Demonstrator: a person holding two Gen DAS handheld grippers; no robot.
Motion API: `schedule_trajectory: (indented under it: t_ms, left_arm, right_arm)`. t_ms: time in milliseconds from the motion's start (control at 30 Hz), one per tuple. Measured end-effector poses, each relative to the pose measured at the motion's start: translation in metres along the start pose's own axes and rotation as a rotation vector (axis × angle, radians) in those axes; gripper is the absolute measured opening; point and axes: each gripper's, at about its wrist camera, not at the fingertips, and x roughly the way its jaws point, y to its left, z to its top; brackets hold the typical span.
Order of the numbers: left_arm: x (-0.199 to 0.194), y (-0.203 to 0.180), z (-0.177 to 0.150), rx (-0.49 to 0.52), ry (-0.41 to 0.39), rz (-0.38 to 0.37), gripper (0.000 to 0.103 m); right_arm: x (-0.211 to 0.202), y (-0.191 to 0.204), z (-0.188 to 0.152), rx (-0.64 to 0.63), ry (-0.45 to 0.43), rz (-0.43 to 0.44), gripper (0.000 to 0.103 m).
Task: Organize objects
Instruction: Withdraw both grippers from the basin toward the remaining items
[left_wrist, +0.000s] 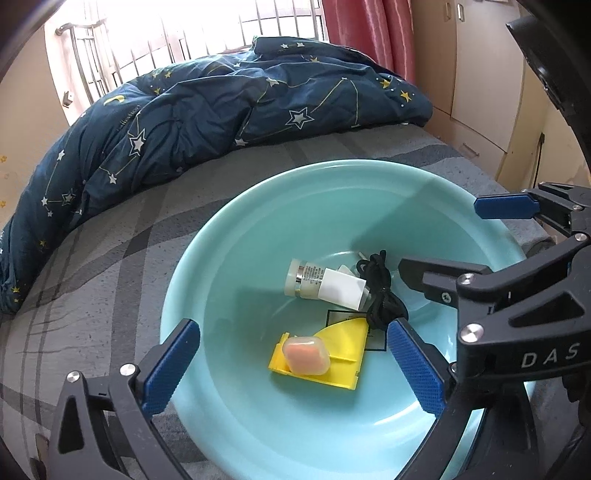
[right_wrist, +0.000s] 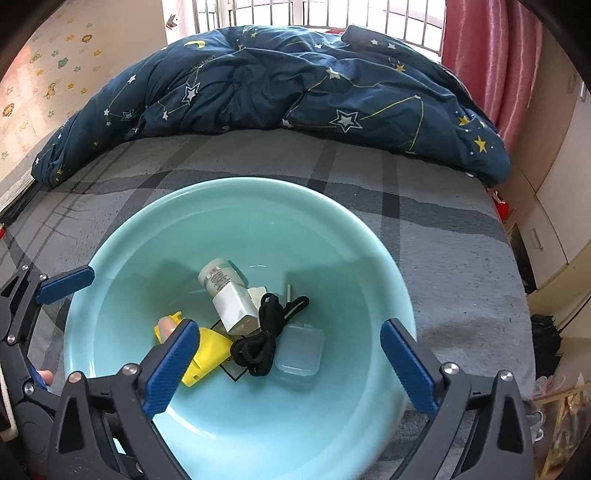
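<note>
Both your tools, left tool (left_wrist: 295, 369) and right tool (right_wrist: 291, 365), hang wide and empty over the teal basin (right_wrist: 122, 240), center frame on the bed (right_wrist: 461, 258); bottle (right_wrist: 218, 275), black cord (right_wrist: 264, 328) and clear case (right_wrist: 299, 350) lie inside.

The left gripper (left_wrist: 293, 367) and right gripper (right_wrist: 290, 365) are both hovering side by side, fingers spread wide apart, gripping nothing.

Mint basin (right_wrist: 122, 258), star-patterned navy quilt (right_wrist: 258, 85)

Both wrist views close above, sharing basin (left_wrist: 229, 236) (bed behind)
</note>
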Motion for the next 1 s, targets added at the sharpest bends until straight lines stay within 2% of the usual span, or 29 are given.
schedule_trajectory:
  t_ms: [1000]
  left_arm:
    - [-0.087, -0.014, -0.041, -0.018, -0.079, 0.011, 0.103]
  right_arm:
    - [-0.096, 0.007, -0.049, 0.001, -0.088, 0.005, 0.102]
